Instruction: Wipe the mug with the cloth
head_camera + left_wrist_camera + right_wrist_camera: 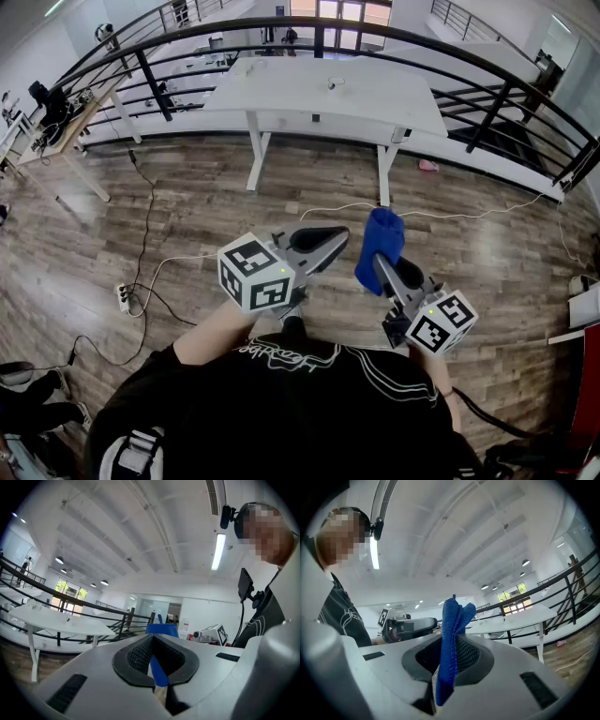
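Note:
A blue cloth (382,240) sticks up from my right gripper (383,265), whose jaws are shut on it; in the right gripper view the cloth (451,620) is a folded strip pinched between the dark pads (469,654). My left gripper (338,237) hangs just left of the cloth, apart from it, jaws shut with nothing in them. In the left gripper view the cloth (161,629) shows beyond the closed left gripper (153,643). A small white mug (335,84) stands far off on a white table (281,94). Both grippers are held at waist height over the floor.
The wooden floor carries a power strip (123,297) and cables at the left. A black curved railing (469,56) runs behind the table. A wooden desk (66,127) stands at the far left. The person's dark shirt (281,403) fills the bottom of the head view.

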The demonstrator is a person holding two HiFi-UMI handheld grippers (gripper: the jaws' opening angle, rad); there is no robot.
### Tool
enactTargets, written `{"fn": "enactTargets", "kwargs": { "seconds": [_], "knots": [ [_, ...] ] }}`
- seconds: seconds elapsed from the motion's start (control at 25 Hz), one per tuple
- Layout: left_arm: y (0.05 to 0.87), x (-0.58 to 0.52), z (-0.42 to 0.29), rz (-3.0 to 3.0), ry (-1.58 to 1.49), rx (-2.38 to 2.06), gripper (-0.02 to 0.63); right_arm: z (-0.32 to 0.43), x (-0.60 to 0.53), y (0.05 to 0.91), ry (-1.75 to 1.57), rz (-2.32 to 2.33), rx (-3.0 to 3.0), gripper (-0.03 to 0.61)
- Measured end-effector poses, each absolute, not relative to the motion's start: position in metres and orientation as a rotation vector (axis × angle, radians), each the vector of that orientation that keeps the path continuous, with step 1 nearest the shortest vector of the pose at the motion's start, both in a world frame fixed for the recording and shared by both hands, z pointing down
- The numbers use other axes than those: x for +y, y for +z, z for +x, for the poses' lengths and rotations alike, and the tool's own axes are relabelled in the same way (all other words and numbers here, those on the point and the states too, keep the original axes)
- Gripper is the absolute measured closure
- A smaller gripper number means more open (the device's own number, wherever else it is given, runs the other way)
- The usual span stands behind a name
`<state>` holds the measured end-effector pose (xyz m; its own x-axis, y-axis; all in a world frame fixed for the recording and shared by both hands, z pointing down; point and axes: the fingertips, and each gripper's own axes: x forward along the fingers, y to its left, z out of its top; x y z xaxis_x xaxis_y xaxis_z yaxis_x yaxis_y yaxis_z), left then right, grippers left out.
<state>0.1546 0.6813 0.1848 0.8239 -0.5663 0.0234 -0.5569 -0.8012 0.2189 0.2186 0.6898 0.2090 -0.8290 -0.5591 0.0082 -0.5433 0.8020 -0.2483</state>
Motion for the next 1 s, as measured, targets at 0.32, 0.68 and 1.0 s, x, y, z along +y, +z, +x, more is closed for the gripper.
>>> {"fn": "enactTargets", "kwargs": {
  "seconds": [0.32,0.68,1.0],
  "knots": [
    [0.185,0.68,0.157,2.784,-0.063,-0.861,0.607,0.221,0.687,0.211,-0.382,-0.897,2.92,0.531],
    [0.19,0.68,0.163,2.774,-0.043,-0.832,0.607,0.223,0.688,0.215,-0.423,-0.881,2.906,0.531],
    [0.202,0.65,0.193,2.799,0.0,-0.766,0.607,0.256,0.657,0.231,-0.469,-0.953,2.857,0.531]
  ]
}}
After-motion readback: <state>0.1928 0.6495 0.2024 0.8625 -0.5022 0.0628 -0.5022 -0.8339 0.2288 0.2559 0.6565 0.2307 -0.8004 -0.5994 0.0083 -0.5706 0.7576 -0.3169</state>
